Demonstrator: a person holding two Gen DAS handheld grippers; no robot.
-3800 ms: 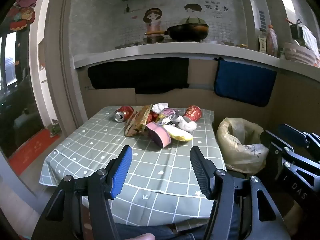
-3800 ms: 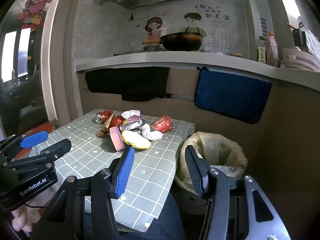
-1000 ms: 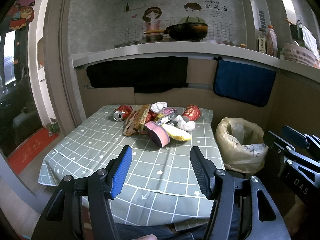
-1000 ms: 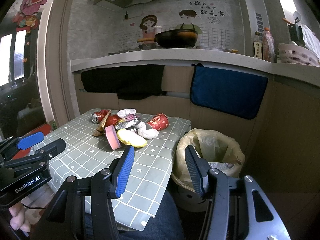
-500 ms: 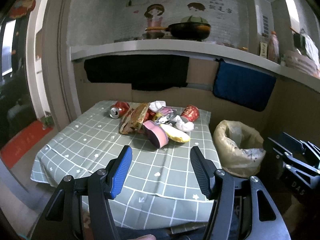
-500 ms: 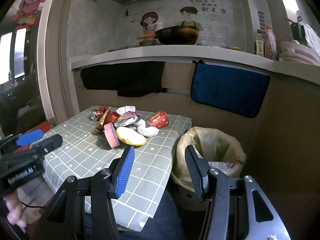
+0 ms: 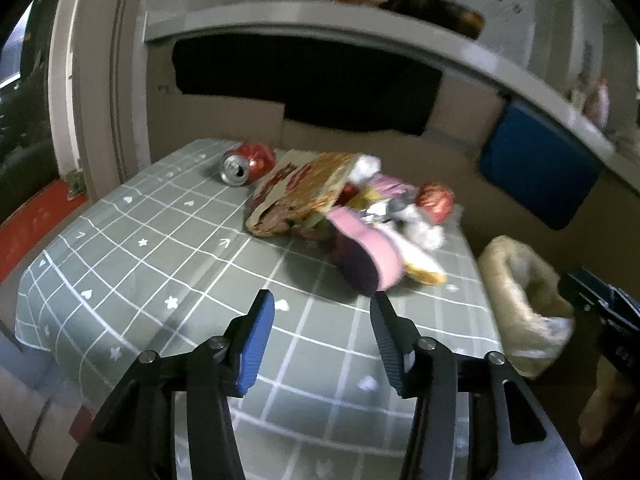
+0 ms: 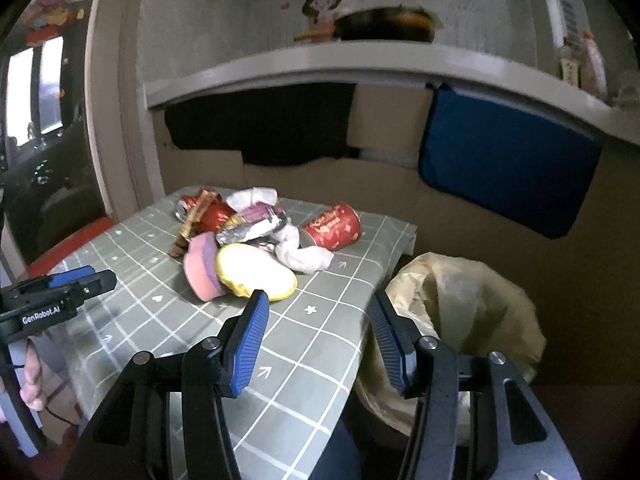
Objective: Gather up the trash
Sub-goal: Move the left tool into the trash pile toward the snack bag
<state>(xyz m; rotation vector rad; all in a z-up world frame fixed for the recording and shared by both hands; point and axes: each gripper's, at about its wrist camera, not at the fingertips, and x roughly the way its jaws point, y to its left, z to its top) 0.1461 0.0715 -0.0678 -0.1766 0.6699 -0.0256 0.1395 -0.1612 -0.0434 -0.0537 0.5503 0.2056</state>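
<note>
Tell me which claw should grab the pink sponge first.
Left, probably. The left claw is open, empty and aimed almost at the sponge. The right claw points nearer the table edge and bin bag.

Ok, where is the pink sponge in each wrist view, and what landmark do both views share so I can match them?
Left wrist: the pink sponge sits right of centre, at the near edge of the trash pile, just above the tongs' right finger.
Right wrist: the pink sponge is left of centre, touching the left side of the yellow pouch.
Shared landmark: the lined bin beside the table's right edge.
</note>
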